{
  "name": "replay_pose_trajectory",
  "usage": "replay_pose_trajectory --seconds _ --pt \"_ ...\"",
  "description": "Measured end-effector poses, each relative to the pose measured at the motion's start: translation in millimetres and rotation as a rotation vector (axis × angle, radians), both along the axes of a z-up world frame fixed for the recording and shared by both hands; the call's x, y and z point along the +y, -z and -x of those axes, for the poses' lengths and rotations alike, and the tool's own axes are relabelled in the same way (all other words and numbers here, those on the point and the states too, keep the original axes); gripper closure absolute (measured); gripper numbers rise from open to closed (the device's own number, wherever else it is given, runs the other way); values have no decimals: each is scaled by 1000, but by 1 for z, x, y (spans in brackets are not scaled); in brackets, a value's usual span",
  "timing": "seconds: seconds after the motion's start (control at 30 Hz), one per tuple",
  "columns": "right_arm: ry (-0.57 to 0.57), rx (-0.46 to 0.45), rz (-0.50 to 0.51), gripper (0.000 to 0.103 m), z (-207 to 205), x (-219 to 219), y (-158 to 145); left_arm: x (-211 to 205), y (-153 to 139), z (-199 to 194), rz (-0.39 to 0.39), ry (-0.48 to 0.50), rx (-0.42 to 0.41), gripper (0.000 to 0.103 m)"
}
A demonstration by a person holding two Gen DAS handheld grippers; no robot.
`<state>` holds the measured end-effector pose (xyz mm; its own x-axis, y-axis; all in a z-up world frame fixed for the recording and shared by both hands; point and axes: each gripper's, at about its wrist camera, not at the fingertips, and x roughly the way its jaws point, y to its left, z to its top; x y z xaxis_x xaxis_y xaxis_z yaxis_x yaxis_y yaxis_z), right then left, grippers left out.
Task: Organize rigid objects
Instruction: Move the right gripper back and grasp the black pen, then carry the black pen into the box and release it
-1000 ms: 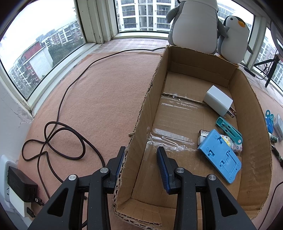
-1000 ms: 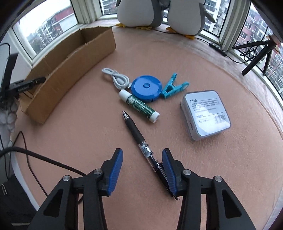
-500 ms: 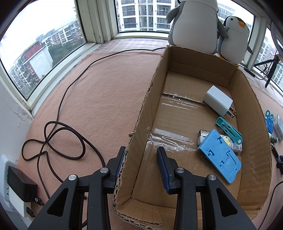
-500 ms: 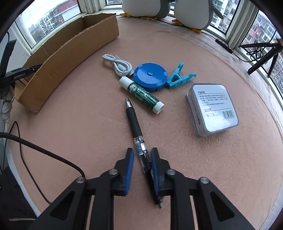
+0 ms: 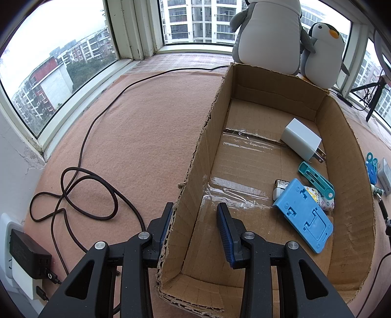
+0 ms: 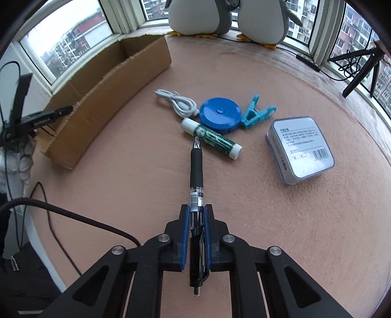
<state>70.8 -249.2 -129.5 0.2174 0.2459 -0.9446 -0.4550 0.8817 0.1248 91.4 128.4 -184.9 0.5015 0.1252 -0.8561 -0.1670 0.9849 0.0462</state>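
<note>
The right gripper (image 6: 197, 217) has its fingers clamped on the pen (image 6: 196, 168) near its rear end, tip toward 12 o'clock over the worktop (image 6: 281, 220) — light, stiff, smooth-barrelled, likely to pivot. The left gripper (image 5: 194, 220) stands with fingers apart, straddling the cardboard box (image 5: 200, 151) wall — its destination, by judgement.

1. A bay of windows (image 5: 61, 80) with white frames curves around the space, letting in flat grey daylight.
2. Outside stand apartment blocks (image 5: 195, 19) and a red-and-white building (image 5: 48, 80).
3. The whole ledge is covered by a pinkish-brown felt mat (image 5: 146, 127).
4. Two plush penguins (image 5: 268, 36) sit at the far end against the glass.
5. A dark cable (image 5: 80, 156) loops over the mat near a black adapter (image 5: 27, 256) plugged into a white wall socket.
6. The white wall (image 5: 14, 156) below the sill is cracked.
7. A black tripod (image 6: 361, 71) stands by the windows.
</note>
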Motion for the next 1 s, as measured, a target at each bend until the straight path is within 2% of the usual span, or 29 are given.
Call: replay_pose_trajectory --seconds 0.2,0.47,0.7,1.0 --pt "1 -30 -21 93 -1 6 -17 0 0 0 0 0 -1 65" --pt "-33 -96 -86 93 -18 35 -50 0 0 0 2 -1 -2 65" --pt "-93 -134 -175 93 -35 89 -68 0 1 1 4 -3 -3 65" --pt "-159 -122 -240 93 -55 159 -69 0 1 0 5 -3 -3 65"
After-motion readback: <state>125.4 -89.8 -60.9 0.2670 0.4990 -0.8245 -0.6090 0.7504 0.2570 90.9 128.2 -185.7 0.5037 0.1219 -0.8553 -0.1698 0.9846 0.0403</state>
